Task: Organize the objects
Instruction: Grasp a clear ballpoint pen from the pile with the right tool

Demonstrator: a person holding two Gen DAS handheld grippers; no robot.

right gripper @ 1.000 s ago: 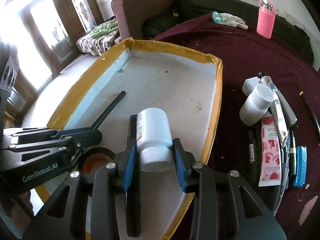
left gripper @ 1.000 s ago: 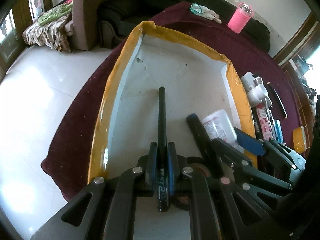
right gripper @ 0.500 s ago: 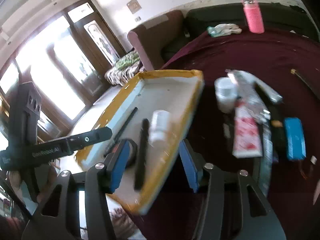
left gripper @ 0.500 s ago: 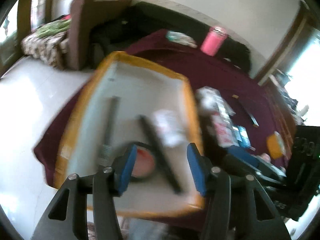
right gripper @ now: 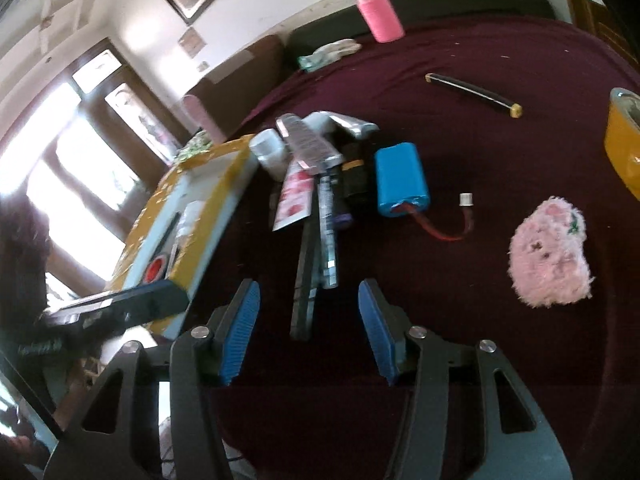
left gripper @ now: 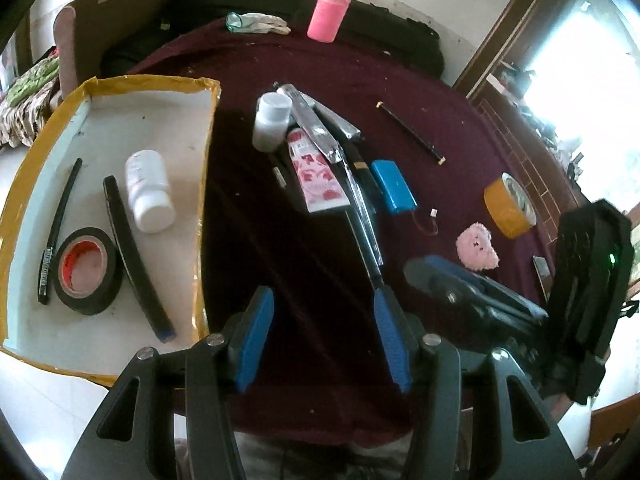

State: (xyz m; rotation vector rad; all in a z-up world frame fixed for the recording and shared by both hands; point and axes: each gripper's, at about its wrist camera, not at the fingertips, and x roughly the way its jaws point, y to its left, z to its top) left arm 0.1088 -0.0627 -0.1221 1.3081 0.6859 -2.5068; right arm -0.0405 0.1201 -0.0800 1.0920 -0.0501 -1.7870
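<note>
Maroon tablecloth (left gripper: 320, 240) is lying beneath both wide-open, empty grippers, left gripper (left gripper: 322, 332) and right gripper (right gripper: 308, 328), while only the left view is showing the white bottle (left gripper: 146, 190) lying inside the yellow-rimmed tray (left gripper: 24, 184).

We see the yellow tape roll (right gripper: 624, 148) cut off by the right edge of the right wrist view, and the tray (right gripper: 208, 216) there blurred, its contents mostly hidden behind its wall. The print on the white bottle (left gripper: 146, 190) is too small for us to read
</note>
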